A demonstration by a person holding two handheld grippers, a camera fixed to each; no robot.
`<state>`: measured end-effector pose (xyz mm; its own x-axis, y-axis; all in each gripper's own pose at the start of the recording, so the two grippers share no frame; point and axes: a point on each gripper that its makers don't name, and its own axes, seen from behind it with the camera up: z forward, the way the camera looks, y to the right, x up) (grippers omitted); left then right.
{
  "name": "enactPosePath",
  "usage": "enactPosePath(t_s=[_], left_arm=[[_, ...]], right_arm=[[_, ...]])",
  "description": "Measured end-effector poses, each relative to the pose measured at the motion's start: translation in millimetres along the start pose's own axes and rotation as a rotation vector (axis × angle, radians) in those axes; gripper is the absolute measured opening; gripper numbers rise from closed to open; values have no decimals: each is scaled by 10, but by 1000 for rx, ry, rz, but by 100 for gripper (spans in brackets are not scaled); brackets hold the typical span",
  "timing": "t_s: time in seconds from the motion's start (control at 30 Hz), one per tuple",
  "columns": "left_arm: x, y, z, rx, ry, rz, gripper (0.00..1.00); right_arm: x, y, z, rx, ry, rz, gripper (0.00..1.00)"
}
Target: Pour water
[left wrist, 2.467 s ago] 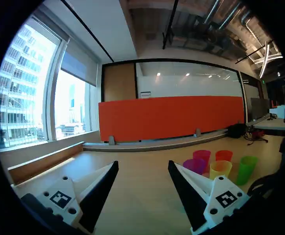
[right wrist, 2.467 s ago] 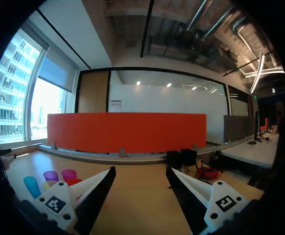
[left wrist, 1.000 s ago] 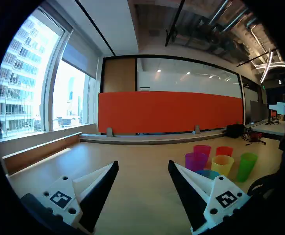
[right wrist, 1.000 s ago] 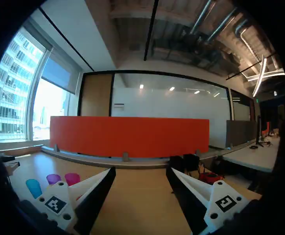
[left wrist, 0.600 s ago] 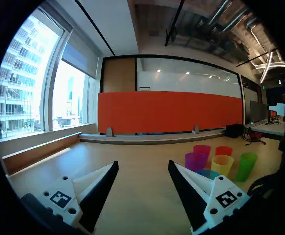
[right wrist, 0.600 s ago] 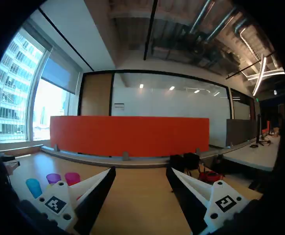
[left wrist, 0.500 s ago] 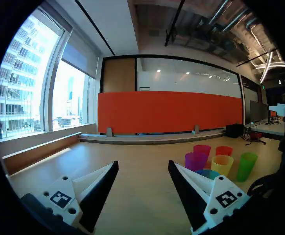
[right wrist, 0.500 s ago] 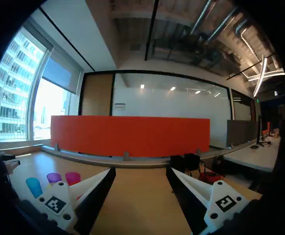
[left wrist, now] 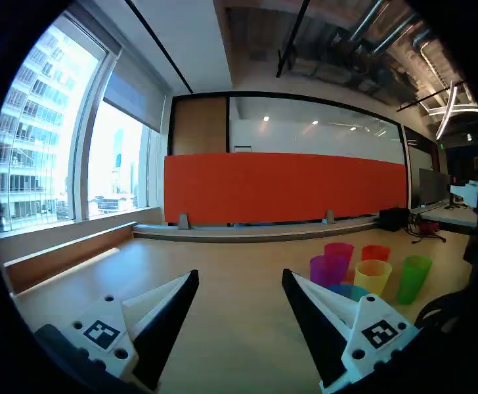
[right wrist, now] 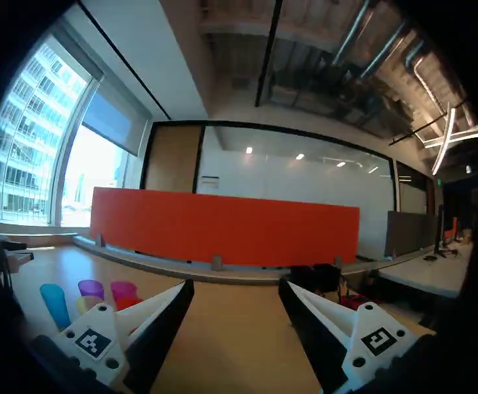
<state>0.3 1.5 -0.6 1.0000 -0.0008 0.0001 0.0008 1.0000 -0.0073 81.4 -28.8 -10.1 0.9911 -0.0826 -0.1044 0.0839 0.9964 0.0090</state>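
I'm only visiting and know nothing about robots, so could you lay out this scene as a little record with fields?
surface: wooden table
cups, upright, clustered: purple cup, pink cup, red cup, yellow cup, green cup, blue cup
left gripper: jaws open, empty, cups ahead on its right
right gripper: jaws open, empty, cups low on its left
backdrop: orange partition, window
pouring: not yet begun

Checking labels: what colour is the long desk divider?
Orange desk divider; best in left gripper view.
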Motion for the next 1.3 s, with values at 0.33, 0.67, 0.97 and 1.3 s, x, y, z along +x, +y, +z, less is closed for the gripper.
enactPosePath(t_s=[0.33, 0.67, 0.97, 1.3], left_arm=[[-3, 3, 1, 0, 0, 0, 94], [-3, 1, -4, 0, 0, 0, 94], [-3, 8, -1, 0, 0, 0, 94], [-2, 6, -2, 0, 0, 0, 94]], right_arm=[[-336, 27, 17, -5, -14, -8, 100], [-624, 108, 26, -11, -49, 35, 99], [-772, 187, 21, -28, -80, 71, 99], [-839, 253, 37, -39, -102, 80, 99]])
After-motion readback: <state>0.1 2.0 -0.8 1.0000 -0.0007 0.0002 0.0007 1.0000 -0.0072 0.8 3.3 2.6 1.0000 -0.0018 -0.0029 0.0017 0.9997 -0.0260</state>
